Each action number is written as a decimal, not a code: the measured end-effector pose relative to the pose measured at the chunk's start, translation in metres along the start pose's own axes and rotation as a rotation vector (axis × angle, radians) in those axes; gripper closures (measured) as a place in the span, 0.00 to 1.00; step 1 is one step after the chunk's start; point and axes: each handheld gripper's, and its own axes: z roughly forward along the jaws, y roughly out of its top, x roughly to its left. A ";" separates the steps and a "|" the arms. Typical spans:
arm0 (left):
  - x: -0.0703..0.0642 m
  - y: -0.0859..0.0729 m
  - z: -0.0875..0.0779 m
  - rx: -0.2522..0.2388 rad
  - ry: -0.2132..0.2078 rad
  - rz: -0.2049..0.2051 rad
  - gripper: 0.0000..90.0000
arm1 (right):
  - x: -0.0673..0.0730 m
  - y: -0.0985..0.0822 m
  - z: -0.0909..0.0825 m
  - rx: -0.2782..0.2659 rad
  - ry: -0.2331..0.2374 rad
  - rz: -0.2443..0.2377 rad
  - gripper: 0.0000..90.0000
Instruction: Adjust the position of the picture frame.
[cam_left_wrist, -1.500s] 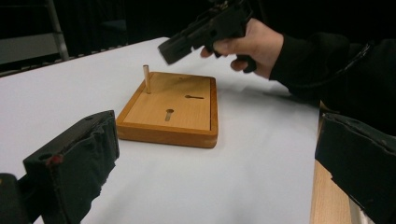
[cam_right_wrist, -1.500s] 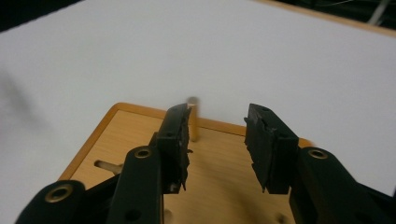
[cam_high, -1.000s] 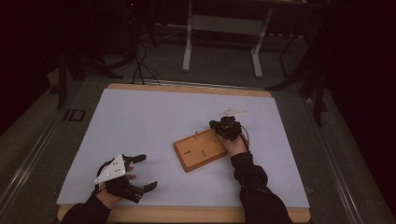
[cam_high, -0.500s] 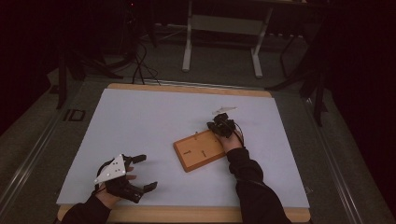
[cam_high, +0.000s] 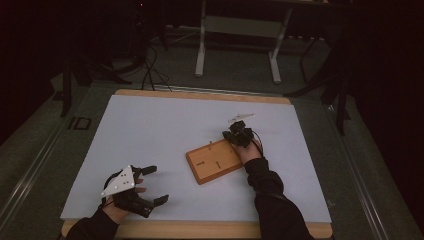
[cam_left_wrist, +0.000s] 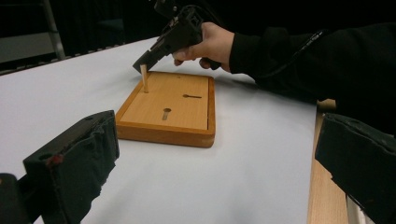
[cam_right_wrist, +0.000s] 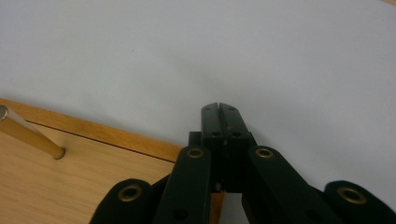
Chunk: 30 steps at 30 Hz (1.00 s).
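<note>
- We take the wooden board as our landmark: it lies flat near the middle of the white surface, turned at a slant, with a raised rim around a lighter inset panel.
- The right claw hangs at the board's far corner, held by a hand in a dark sleeve that reaches along the board's right side. In the right gripper view its jaws stand pressed together with nothing between them, the tips poking out just past the board's edge over bare surface.
- The left claw rests well apart from the board, toward the near left of the surface. Its jaws are spread wide and hold nothing; in the left gripper view they frame the board from a distance.
- The peg stands upright in a hole at the board's far corner, just below the right claw's tips. In the right gripper view the peg sits off to the side of the closed jaws, apart from them.
- Two more marks show in the panel toward the board's middle: a keyhole-like slot and a thinner dark slot; what they take we cannot tell.
- We judge the step in hand to be the seating of the peg in its hole: it already stands there and the claw has let go of it.
- The next move, as we read it, calls for pressing the peg home with the closed tips, or lifting the right claw away without knocking the peg askew.
</note>
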 end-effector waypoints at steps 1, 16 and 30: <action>0.000 0.000 0.000 -0.001 0.000 0.000 0.00 | 0.001 -0.001 -0.001 -0.006 0.005 0.000 1.00; 0.000 0.000 0.000 0.000 0.000 0.000 0.00 | -0.002 -0.022 -0.023 0.000 0.023 0.022 1.00; 0.000 0.000 0.002 0.001 -0.001 0.002 0.00 | -0.001 -0.045 -0.046 0.004 0.042 0.047 1.00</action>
